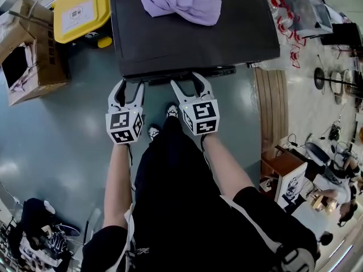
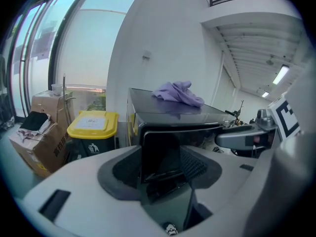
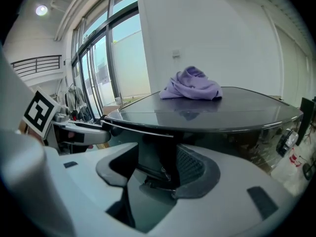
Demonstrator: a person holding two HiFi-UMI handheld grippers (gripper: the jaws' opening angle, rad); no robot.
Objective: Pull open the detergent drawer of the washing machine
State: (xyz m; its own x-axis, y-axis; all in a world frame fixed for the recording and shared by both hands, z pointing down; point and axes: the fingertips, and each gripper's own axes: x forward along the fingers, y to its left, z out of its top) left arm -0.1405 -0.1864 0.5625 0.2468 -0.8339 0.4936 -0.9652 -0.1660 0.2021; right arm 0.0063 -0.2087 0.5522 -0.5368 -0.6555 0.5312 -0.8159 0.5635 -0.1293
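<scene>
Machine: dark glossy-topped washing machine [image 1: 227, 38] is standing straight ahead of the person, with a crumpled lilac cloth [image 1: 181, 1] lying on its top.
Drawer: detergent drawer [image 2: 160, 152], judged to be the dark rectangular panel just under the top edge, is appearing closed, its long axis running along the front face.
Left: left tool [image 1: 130, 86] is hanging wide open and empty, framing that panel, near it but apart.
Right: right tool [image 1: 186, 81] is gaping equally wide, gripping nothing, facing the front further along.
Next: drawer is lying dead ahead of the left tool, seemingly the nearer one; the pull would be coming back toward the person.
</scene>
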